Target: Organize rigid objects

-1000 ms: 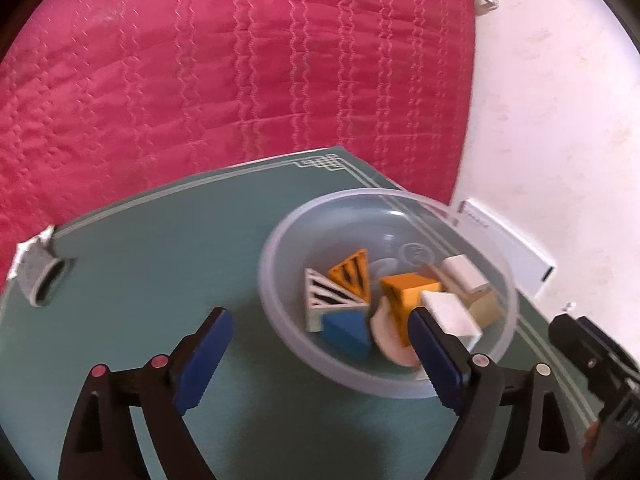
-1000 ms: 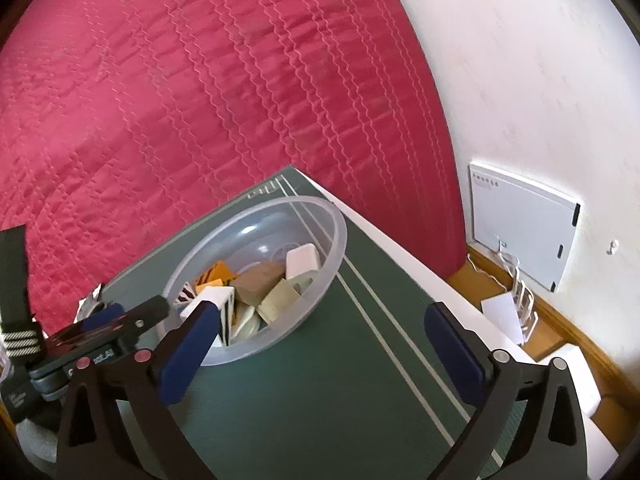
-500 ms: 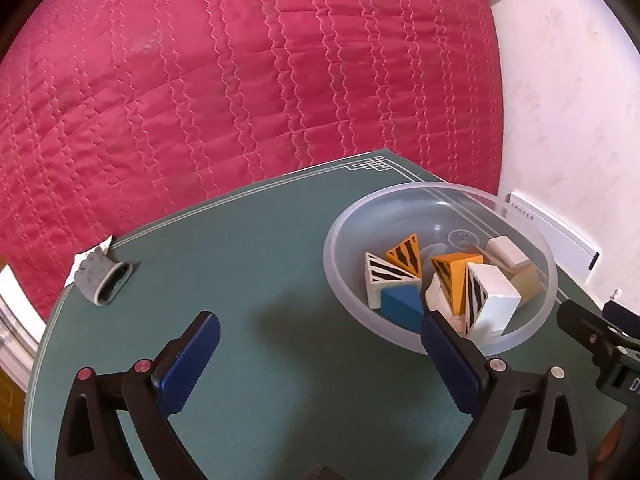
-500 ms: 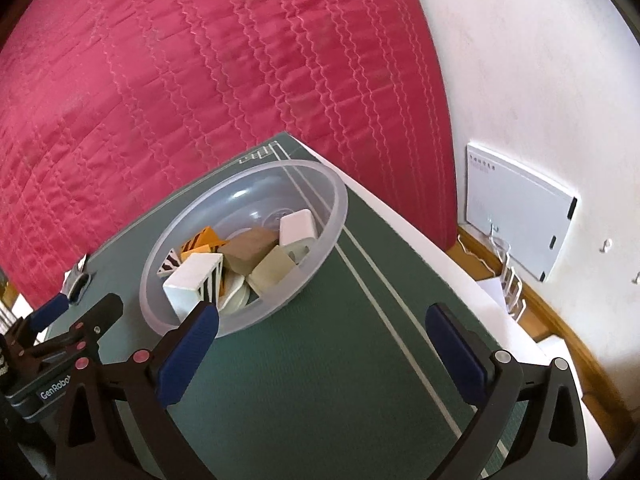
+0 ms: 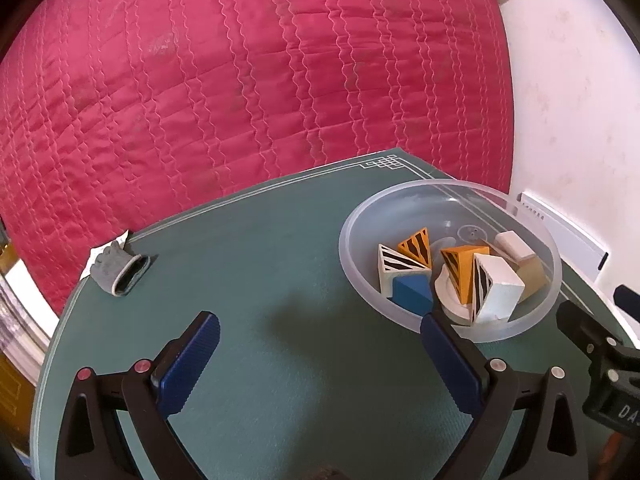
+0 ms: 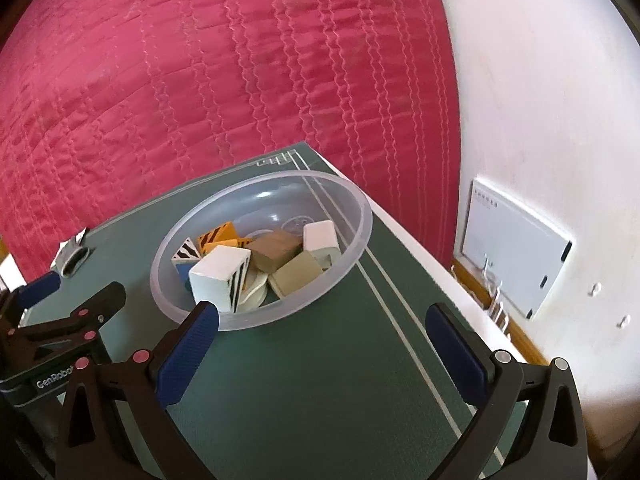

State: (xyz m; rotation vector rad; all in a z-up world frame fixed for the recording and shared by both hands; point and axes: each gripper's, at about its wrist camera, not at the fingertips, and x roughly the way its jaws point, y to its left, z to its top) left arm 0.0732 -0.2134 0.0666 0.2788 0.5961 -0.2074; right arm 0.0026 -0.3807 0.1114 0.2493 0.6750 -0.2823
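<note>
Blocks (image 5: 460,276) piled in clear bowl (image 5: 448,200) on green mat (image 5: 260,280) | left gripper (image 5: 320,340) jaws just opened wide, nothing between, bowl beside its right finger | right gripper (image 6: 322,328) fingers apart, empty, bowl by its left fingertip | grey glove (image 5: 120,272) at mat's left edge | red quilt (image 5: 240,80) beyond

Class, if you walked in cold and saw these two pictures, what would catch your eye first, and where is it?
First, the bright pink quilted cover filling the background behind the green table mat. Next, the clear plastic bowl near the mat's far corner, heaped with blocks, a striped white one nearest. In front, the left tongs and right tongs stand open, holding nothing.
</note>
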